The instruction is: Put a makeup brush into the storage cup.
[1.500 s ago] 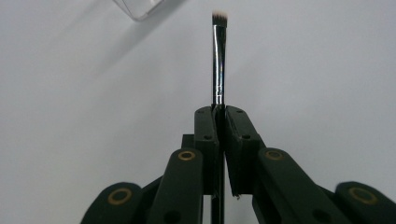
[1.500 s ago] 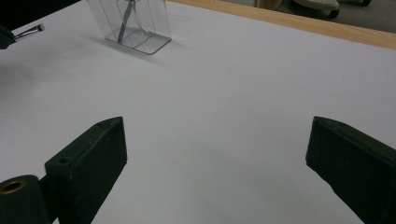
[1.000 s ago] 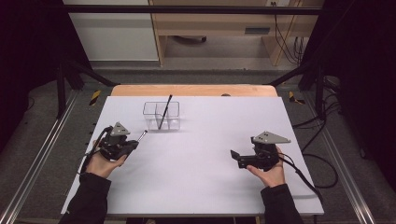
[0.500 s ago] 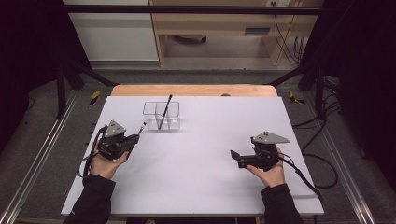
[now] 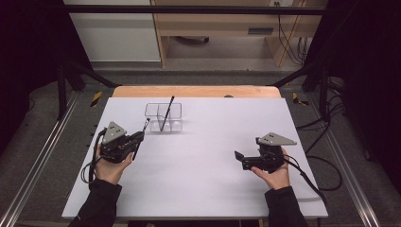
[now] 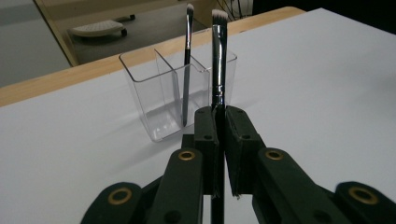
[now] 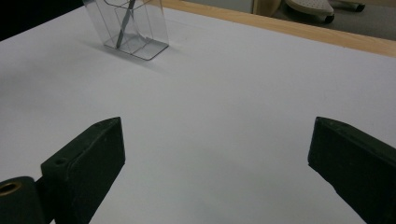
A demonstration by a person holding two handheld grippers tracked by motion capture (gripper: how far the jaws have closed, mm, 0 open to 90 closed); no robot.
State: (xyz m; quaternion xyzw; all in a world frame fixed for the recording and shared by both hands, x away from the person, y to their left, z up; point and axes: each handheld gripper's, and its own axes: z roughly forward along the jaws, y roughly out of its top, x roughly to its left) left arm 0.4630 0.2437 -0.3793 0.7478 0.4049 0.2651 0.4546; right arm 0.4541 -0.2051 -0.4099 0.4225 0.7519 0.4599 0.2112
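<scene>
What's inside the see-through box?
One makeup brush stands tilted in the clear box's middle compartment, bristles up. Its other compartments look empty. The left gripper grips a second brush, outside the box.

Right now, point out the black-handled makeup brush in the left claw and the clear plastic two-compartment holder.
Black-handled makeup brush (image 6: 219, 70): left gripper view, on its shiny ferrule.
Clear plastic two-compartment holder (image 6: 156, 100): left gripper view, on its front wall.

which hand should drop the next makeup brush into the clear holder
Left. The left gripper already clamps a makeup brush just short of the clear holder; the right gripper sits open, farther away.
</scene>
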